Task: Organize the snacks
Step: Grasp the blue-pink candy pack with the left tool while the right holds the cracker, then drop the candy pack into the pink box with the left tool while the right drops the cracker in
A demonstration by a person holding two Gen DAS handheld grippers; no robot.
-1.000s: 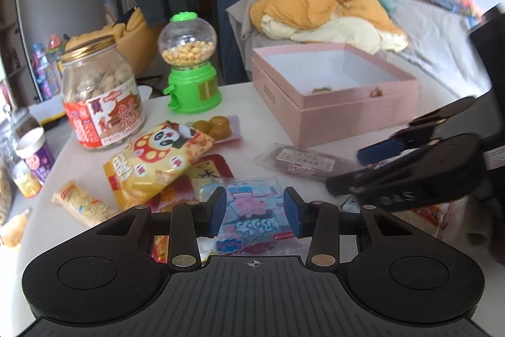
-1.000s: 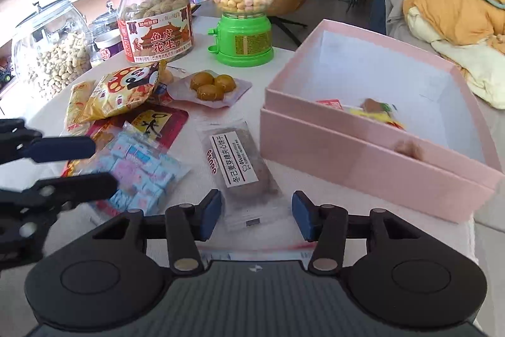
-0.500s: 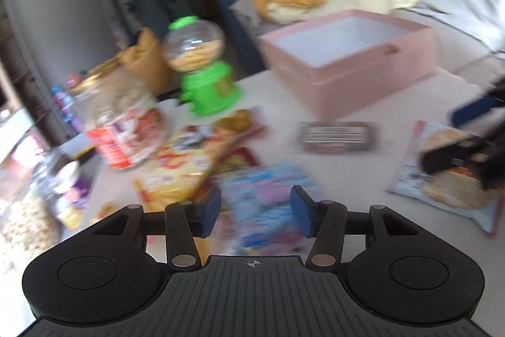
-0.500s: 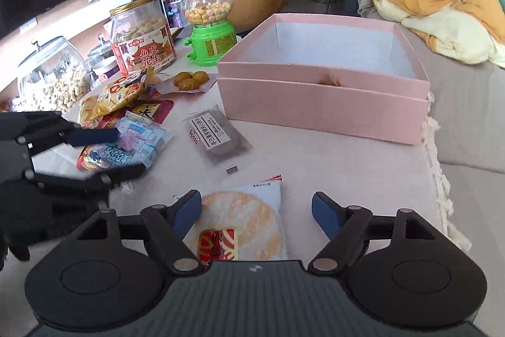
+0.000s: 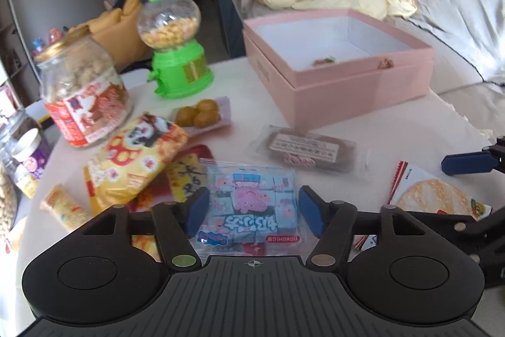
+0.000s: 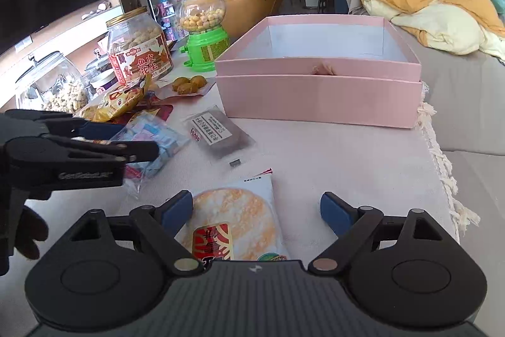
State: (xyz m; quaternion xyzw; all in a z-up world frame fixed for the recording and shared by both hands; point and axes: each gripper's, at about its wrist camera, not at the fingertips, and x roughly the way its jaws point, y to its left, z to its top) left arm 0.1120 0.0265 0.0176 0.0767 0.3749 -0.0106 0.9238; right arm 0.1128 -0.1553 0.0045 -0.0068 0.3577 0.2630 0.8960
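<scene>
Left tongs (image 5: 254, 212): jaws wide, just been opening, nothing gripped. Pads sit either side of clear bag of blue-pink candies (image 5: 252, 210), w/o touching; bag lies flat on tabletop (image 6: 347, 160).

Right tongs (image 6: 256, 212): jaws wide, just been opening, nothing gripped. Rice cracker packet (image 6: 233, 220) lies flat between them, nearer the left-hand pad; contact can't be told.

Dark wrapped bar (image 6: 217, 135) lies between candies and pink box (image 6: 318, 97). Box open, near far tabletop edge, few small items inside. Panda snack bag (image 5: 135, 160), peanut jar (image 5: 83, 90), green dispenser (image 5: 176, 52) further left.
</scene>
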